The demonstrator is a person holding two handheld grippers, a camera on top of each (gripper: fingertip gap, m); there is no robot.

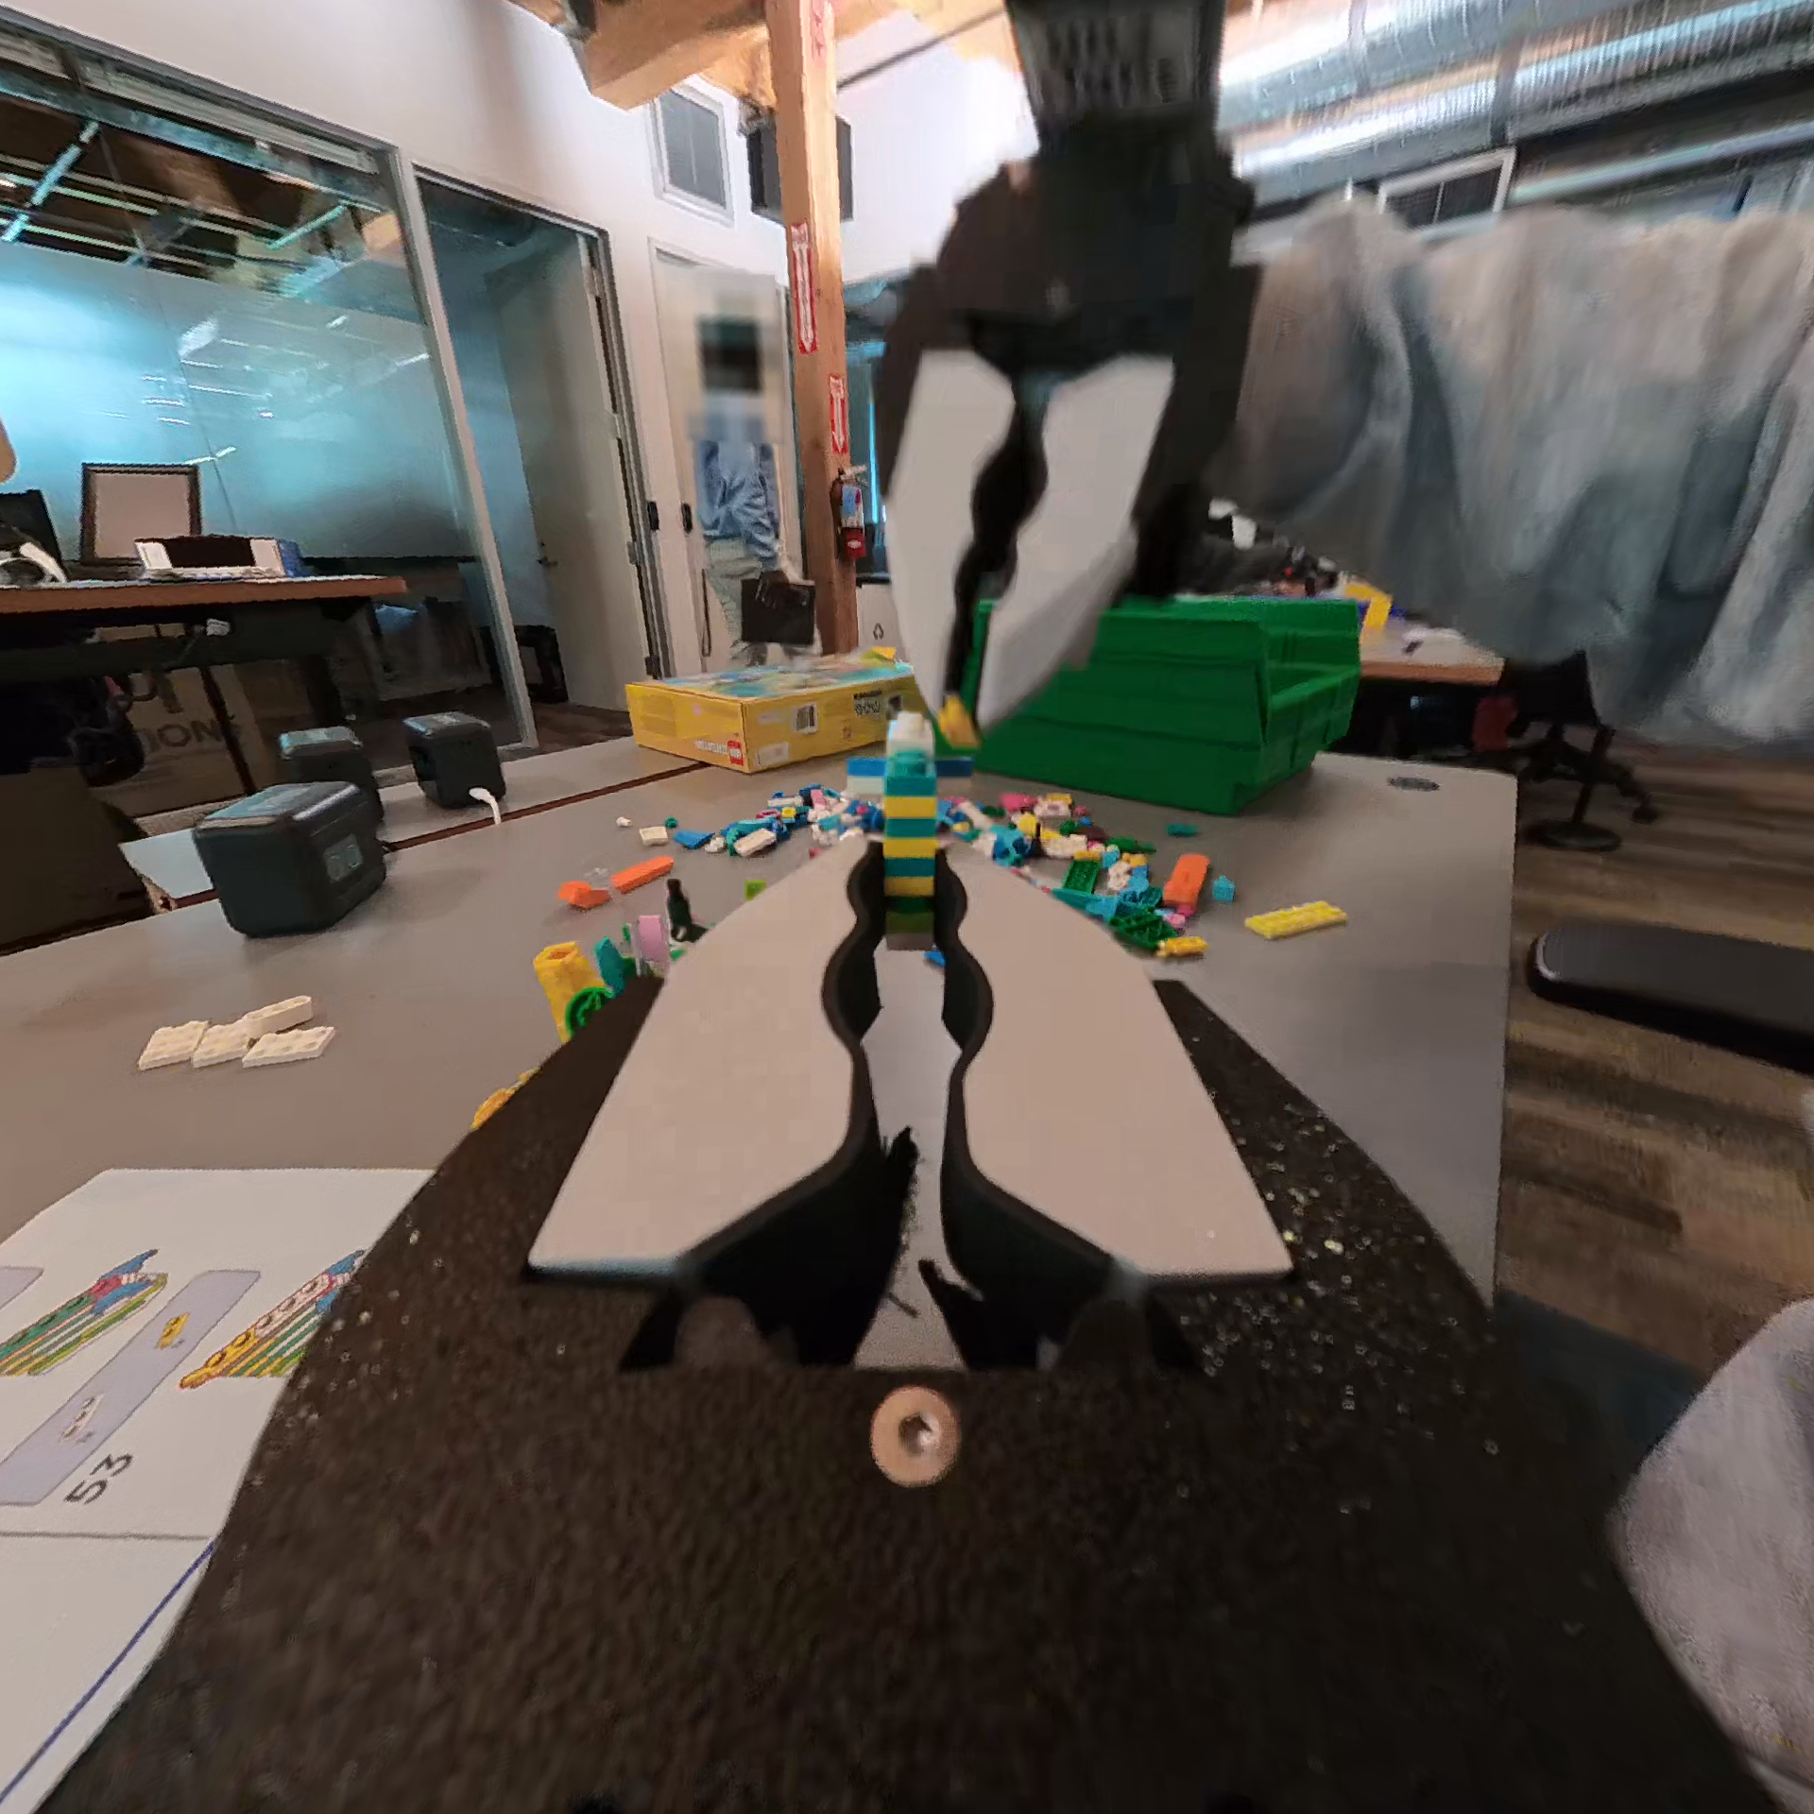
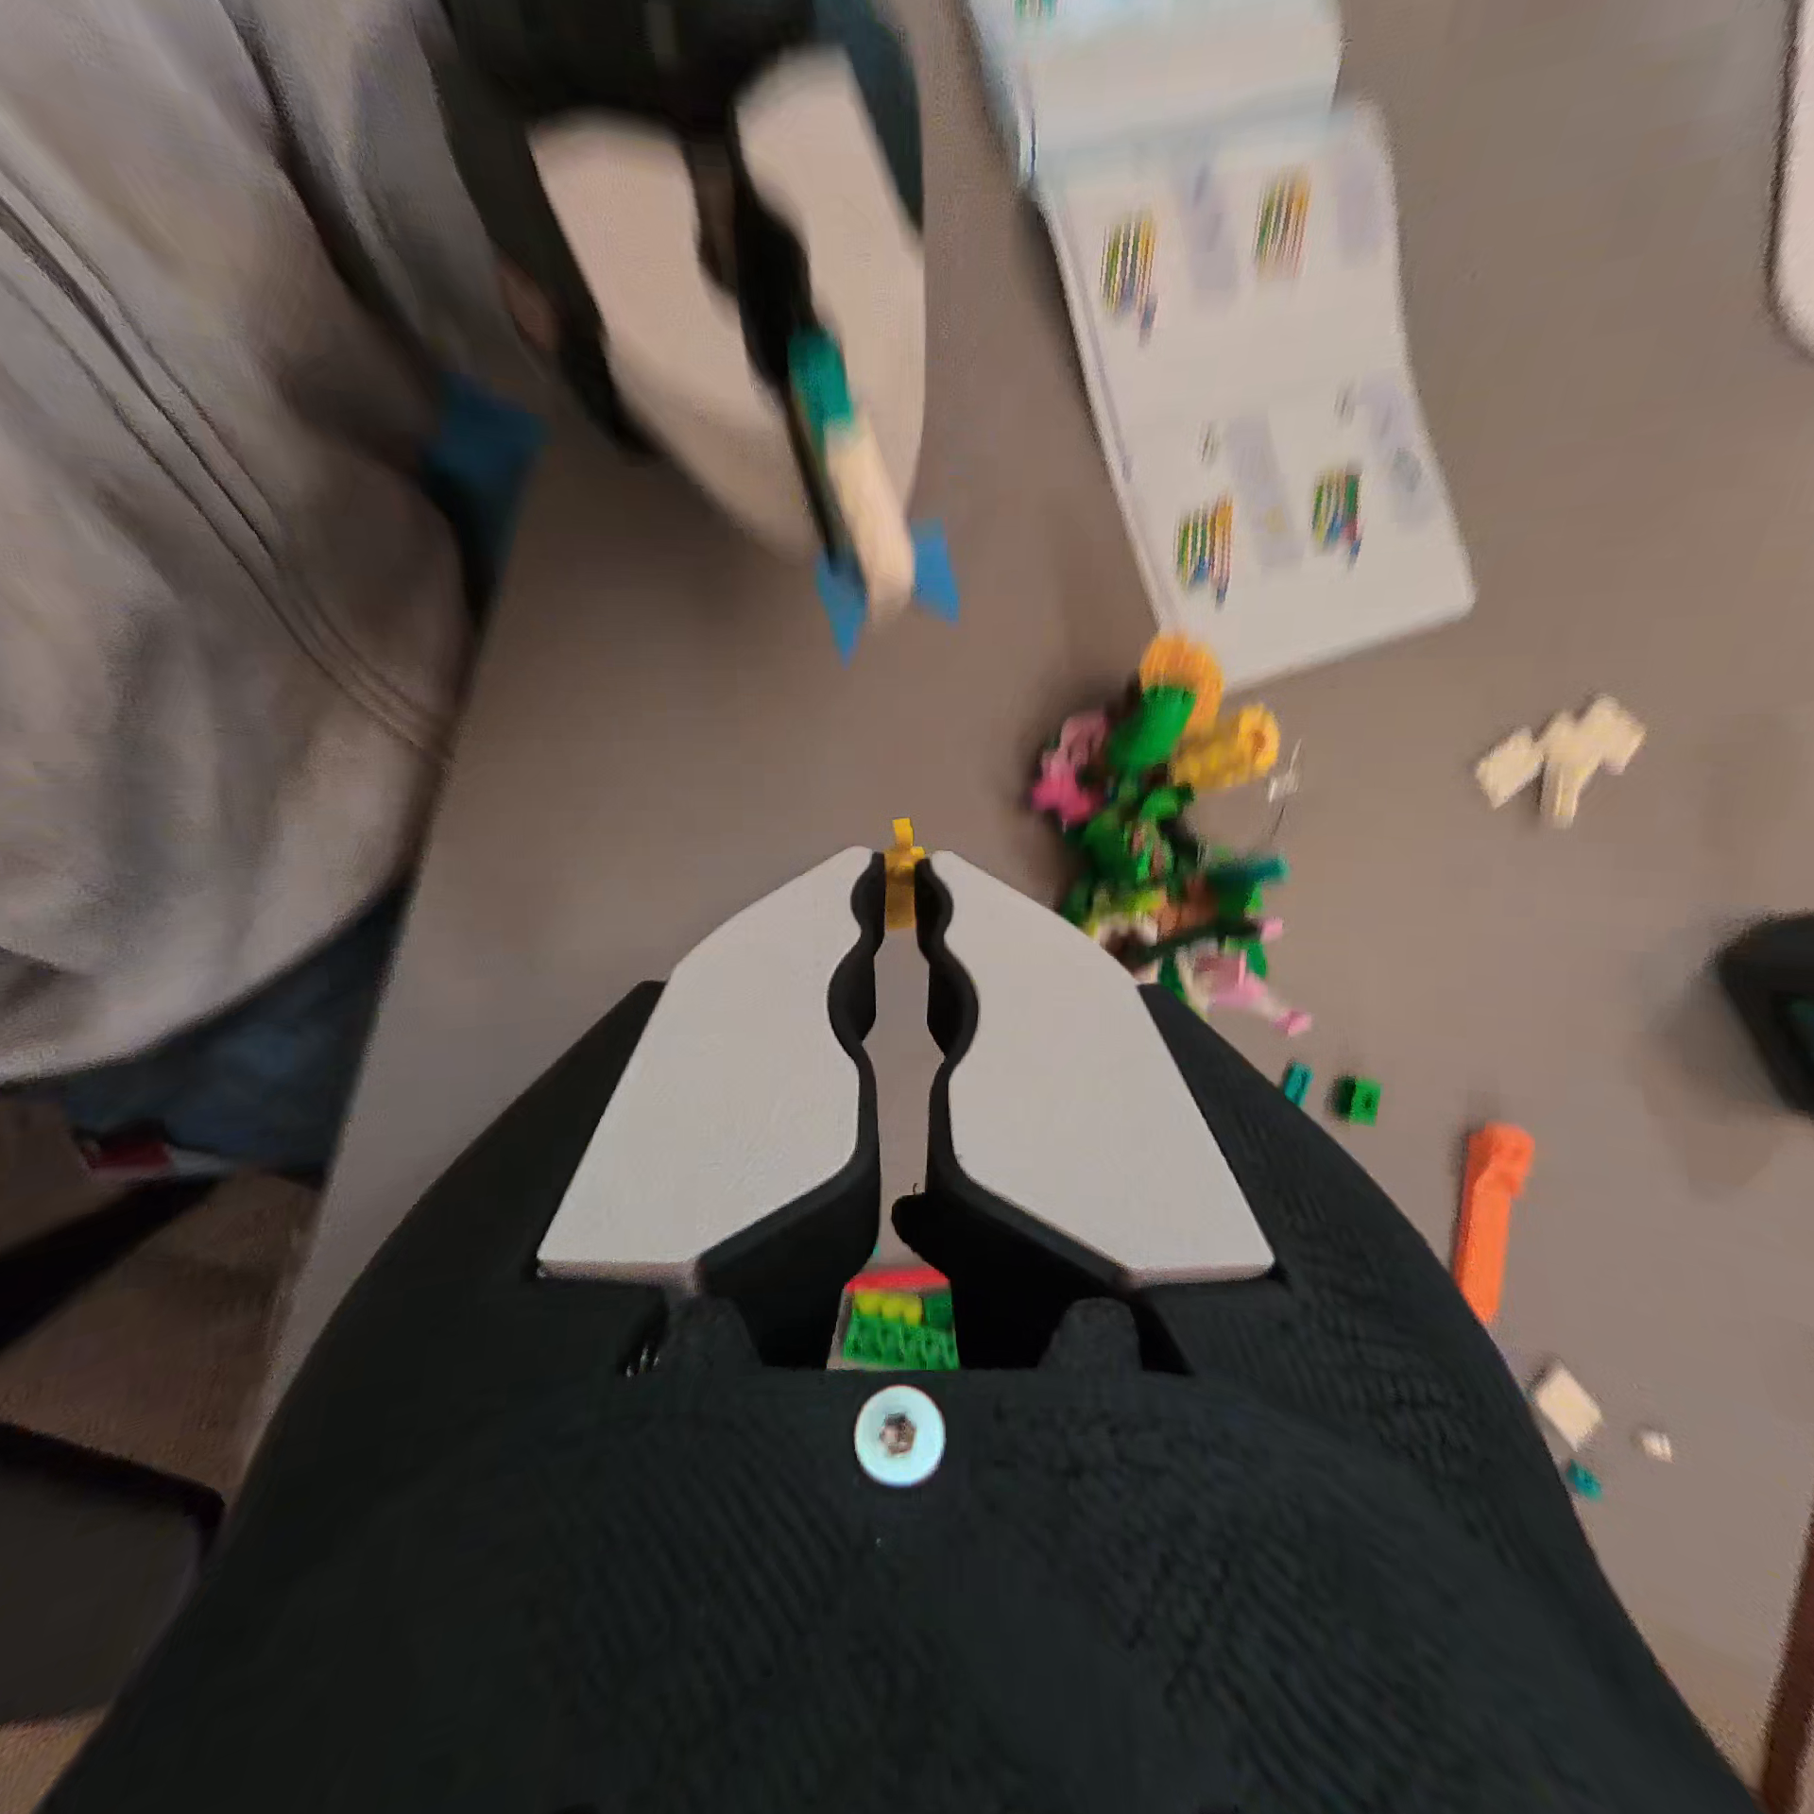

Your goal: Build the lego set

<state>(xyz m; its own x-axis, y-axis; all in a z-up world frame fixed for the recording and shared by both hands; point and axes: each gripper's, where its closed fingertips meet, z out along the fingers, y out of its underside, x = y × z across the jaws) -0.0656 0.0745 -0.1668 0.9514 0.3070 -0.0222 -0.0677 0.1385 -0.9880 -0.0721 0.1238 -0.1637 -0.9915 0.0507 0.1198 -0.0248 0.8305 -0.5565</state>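
My left gripper (image 1: 910,888) is shut on the lower part of a tall stack of teal, yellow and green bricks (image 1: 910,834) with blue side pieces and a white brick on top. The stack rises past my fingertips. My right gripper (image 2: 903,879) is shut on a small yellow piece (image 2: 901,874). In the left wrist view the right gripper (image 1: 957,712) comes down from above, its yellow piece (image 1: 954,721) just beside the stack's top. In the right wrist view the left gripper (image 2: 844,550) shows with the stack (image 2: 834,471), blurred.
A pile of loose coloured bricks (image 1: 1060,844) lies on the grey table (image 1: 412,942), with a green bin (image 1: 1178,697) and a yellow box (image 1: 766,712) behind. An instruction booklet (image 2: 1247,324) and a green and yellow brick model (image 2: 1168,815) lie nearby. White plates (image 1: 236,1036) sit left. Some 6 cm of space lies between my two pairs of fingers.
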